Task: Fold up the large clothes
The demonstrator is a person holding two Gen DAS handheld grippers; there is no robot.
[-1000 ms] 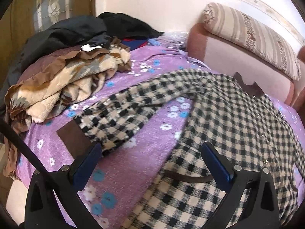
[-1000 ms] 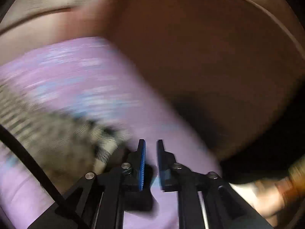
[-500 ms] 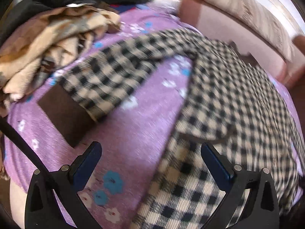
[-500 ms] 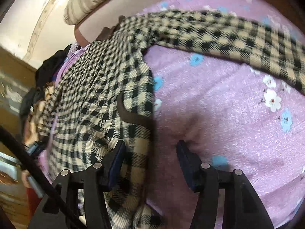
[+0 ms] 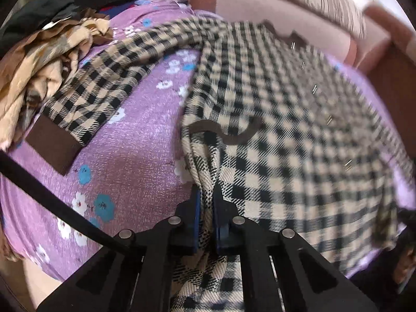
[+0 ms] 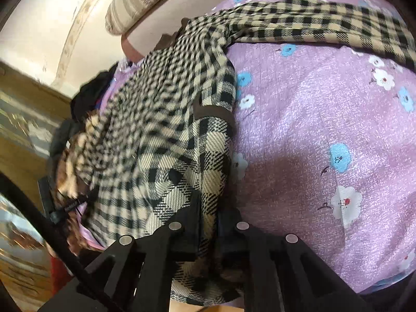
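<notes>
Here the purple floral bedsheet (image 5: pixel 135 140) lies bare on either side of the checked jacket (image 5: pixel 286 119), which is spread flat across it, sleeves outstretched. A heap of clothes (image 5: pixel 44 59) crowds the sheet's far left edge. The left gripper (image 5: pixel 205 202) pinches the jacket's left hem edge; the right gripper (image 6: pixel 209 208) clamps its right hem edge.

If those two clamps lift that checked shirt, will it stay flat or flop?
Probably flop: the checked shirt already bunches into folds where the left gripper and right gripper pinch it. Its loose sleeve would likely dangle. The weave looks thick, so perhaps weighty.
</notes>
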